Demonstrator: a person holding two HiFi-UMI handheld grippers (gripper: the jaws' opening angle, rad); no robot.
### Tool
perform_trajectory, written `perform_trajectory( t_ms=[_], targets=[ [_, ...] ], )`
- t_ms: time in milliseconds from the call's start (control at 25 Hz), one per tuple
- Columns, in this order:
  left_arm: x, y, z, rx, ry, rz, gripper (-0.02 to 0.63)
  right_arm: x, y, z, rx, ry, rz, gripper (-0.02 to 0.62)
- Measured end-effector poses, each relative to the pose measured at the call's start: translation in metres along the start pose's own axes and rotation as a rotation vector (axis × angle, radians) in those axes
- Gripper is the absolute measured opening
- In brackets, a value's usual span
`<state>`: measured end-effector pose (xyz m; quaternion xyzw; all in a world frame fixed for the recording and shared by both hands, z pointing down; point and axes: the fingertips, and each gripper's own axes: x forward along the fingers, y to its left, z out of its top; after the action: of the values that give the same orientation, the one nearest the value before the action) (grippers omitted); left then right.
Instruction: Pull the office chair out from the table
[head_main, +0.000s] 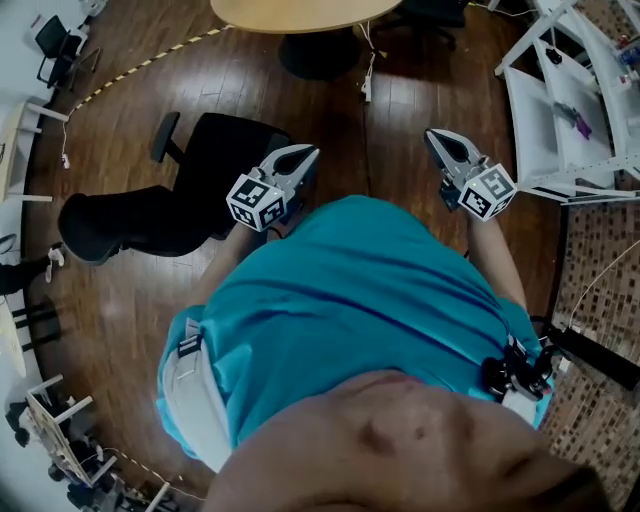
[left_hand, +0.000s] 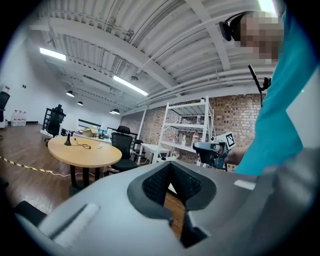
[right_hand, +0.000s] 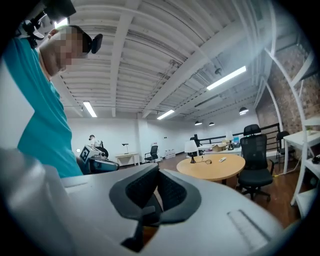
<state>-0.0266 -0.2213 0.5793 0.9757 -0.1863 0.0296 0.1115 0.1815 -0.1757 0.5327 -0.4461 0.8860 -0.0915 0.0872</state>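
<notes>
Teal shirt (head_main: 350, 300) — left gripper (head_main: 310, 155), right gripper (head_main: 432, 137), both closed, empty; one office chair (head_main: 180, 200) apart from one table (head_main: 300, 12).

Dark wood floor (head_main: 130, 330), yellow-black striped tape (head_main: 140, 65) running across it upper left. White cable (head_main: 368, 72) lying on it, top middle. White shelving rack (head_main: 560, 110) at right, in front of brick wall (left_hand: 240, 120). Strip lights (left_hand: 130, 86) lit on white ribbed ceiling (left_hand: 165, 45)

Bright ceiling strip lights (left_hand: 130, 85) fill the fisheye gripper views; head view dimmer, edges warped
</notes>
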Motion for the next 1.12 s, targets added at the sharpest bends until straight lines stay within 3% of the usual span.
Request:
perform_trajectory(
  t_ms=[320,520,800,1120],
  targets=[
    [0.021,-0.138,-0.037,-0.036,-0.004,0.053,0.107,-0.154,0.032,-0.029,-0.001,-0.011,0.032,-0.003],
    [0.02,-0.193,-0.064,-0.039,0.024,0.073,0.107,-0.199,0.039,-0.049,0.026,-0.003,0.053,-0.003],
    [-0.056,-0.227,-0.076,-0.06,-0.022,0.077,0.107,-0.225,0.108,-0.057,0.025,-0.035,0.037,-0.003],
    [-0.175,-0.25,-0.088,-0.015,-0.016,-0.006,0.107,-0.213,0.221,-0.078,0.045,-0.055,-0.03,-0.003]
  ],
)
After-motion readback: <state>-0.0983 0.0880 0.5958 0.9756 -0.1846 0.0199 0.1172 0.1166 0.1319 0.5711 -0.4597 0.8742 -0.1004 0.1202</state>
